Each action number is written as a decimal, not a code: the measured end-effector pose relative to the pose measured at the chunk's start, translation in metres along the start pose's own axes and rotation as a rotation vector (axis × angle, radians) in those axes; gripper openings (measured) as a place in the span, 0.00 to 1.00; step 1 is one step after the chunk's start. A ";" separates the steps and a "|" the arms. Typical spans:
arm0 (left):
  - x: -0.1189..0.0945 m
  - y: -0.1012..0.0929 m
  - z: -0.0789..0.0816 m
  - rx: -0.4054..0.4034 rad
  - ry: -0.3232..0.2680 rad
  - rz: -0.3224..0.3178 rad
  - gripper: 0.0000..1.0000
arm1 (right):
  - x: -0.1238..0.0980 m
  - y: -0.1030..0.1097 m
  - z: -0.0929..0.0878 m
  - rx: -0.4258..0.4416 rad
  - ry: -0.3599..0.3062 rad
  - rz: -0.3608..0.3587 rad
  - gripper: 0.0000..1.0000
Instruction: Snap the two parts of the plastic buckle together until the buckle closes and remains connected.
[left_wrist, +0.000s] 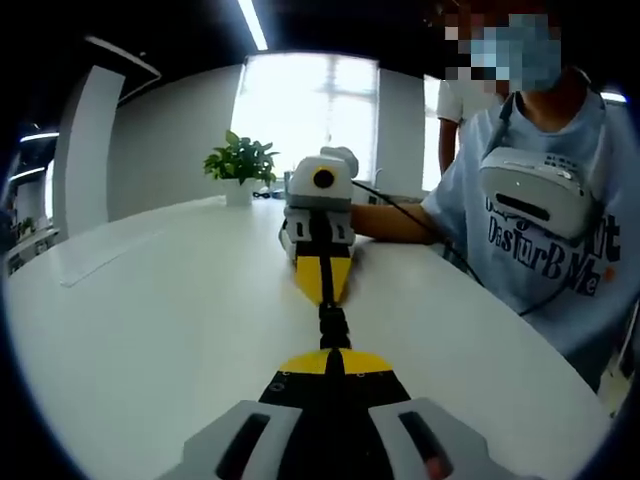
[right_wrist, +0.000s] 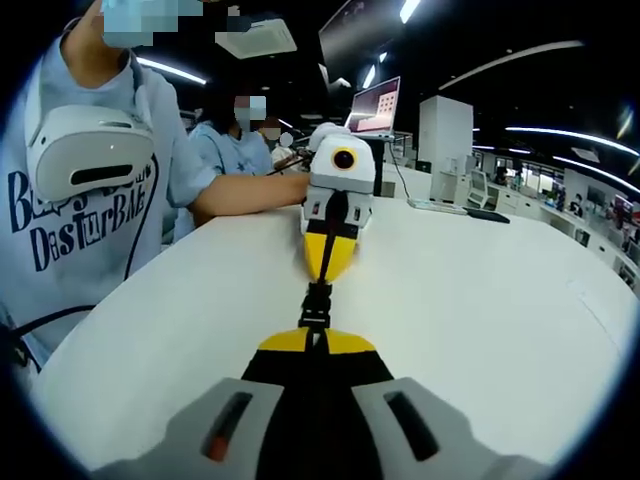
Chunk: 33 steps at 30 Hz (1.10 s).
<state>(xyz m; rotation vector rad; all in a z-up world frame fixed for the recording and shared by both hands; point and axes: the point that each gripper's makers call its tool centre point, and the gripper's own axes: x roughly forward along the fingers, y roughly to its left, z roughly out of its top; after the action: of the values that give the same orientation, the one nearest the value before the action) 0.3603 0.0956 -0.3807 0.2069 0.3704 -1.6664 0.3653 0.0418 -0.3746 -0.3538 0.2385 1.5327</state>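
While the two claws face each other nose to nose over the white table (left_wrist: 150, 330), the left gripper view gives us the near one first: the left claw (left_wrist: 330, 362), yellow-tipped jaws drawn together, pinching one end of the black plastic buckle (left_wrist: 333, 325). The buckle runs as one short dark line from those tips straight up to the right claw (left_wrist: 324, 285), which comes in from the far side with its own yellow jaws closed down on the other end. No daylight shows between the two halves here, so they look joined, though the piece is small and the seam itself is hard to read. A potted plant (left_wrist: 240, 165) sits at the back of the table, and a person in a pale blue shirt (left_wrist: 560, 220) stands at the right. Over to the right gripper view, and it is the mirror picture: the right claw (right_wrist: 315, 338) squeezed onto its half of the buckle (right_wrist: 316, 305), the left claw (right_wrist: 327, 265) clamped on the opposite half, the buckle hanging between them just above the table (right_wrist: 480, 300). A laptop (right_wrist: 375, 105) glows in the background. My read: the snap is probably made or right at the click, and what remains is confirming that it holds.
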 end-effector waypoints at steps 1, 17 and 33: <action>0.001 0.000 0.000 0.002 0.000 -0.001 0.00 | 0.000 0.001 0.000 0.001 0.001 0.001 0.03; 0.004 0.003 0.000 0.028 0.003 0.010 0.00 | 0.001 0.005 0.000 -0.016 0.012 0.003 0.03; 0.003 0.010 -0.001 0.033 0.001 0.027 0.00 | 0.001 0.002 -0.005 -0.019 0.010 -0.002 0.02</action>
<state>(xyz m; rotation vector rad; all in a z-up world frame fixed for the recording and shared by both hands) 0.3692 0.0921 -0.3842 0.2362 0.3400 -1.6466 0.3638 0.0410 -0.3796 -0.3765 0.2318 1.5321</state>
